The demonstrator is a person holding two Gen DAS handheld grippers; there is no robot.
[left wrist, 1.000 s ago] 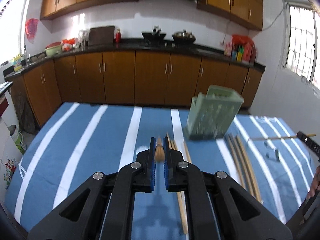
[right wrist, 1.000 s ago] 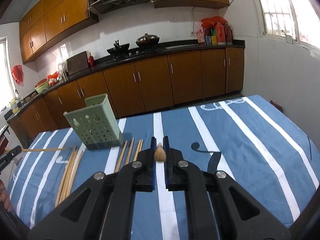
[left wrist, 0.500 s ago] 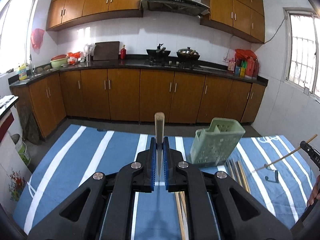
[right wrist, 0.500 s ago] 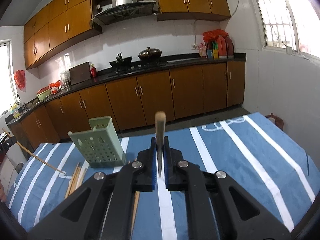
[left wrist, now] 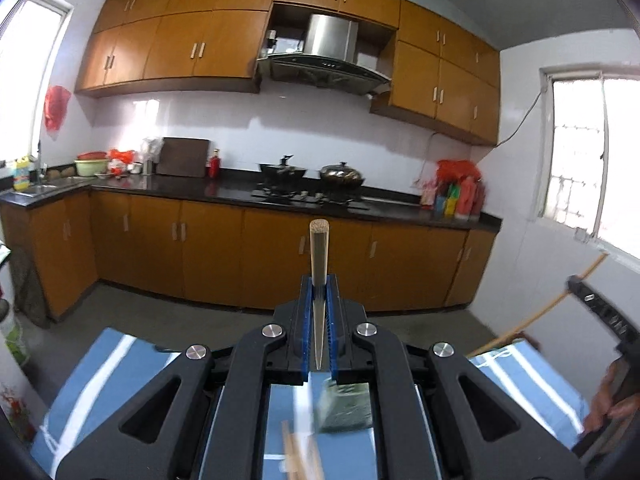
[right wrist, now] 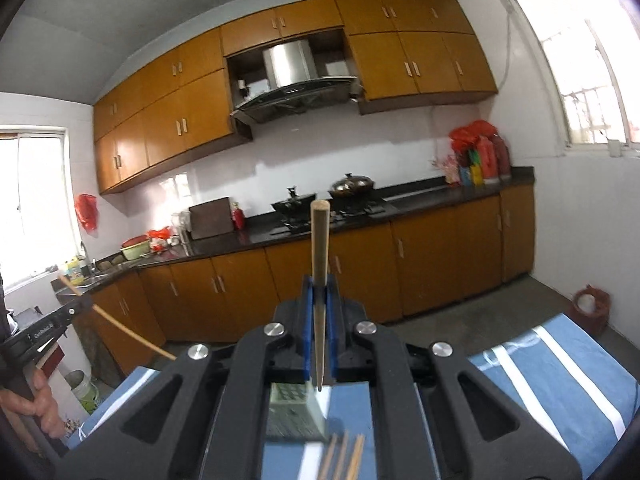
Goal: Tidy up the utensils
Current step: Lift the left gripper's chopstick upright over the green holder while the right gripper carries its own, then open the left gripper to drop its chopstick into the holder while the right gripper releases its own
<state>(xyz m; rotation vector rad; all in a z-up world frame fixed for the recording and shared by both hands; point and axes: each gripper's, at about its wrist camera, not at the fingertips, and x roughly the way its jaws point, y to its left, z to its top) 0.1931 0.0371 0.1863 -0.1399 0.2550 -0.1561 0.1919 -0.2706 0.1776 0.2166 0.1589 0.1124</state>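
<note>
Two grippers, left gripper (left wrist: 319,300) and right gripper (right wrist: 319,300), each clamp one upright chopstick (left wrist: 319,264) at frame centre. Below your jaws, the green holder (right wrist: 294,412) and loose chopsticks (right wrist: 342,456) lie on the striped cloth (right wrist: 540,364).

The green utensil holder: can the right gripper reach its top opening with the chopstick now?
Probably yes. The right gripper grips one chopstick, and the green utensil holder stands below on the table; nothing visible blocks a descent. Its opening is hidden here.
</note>
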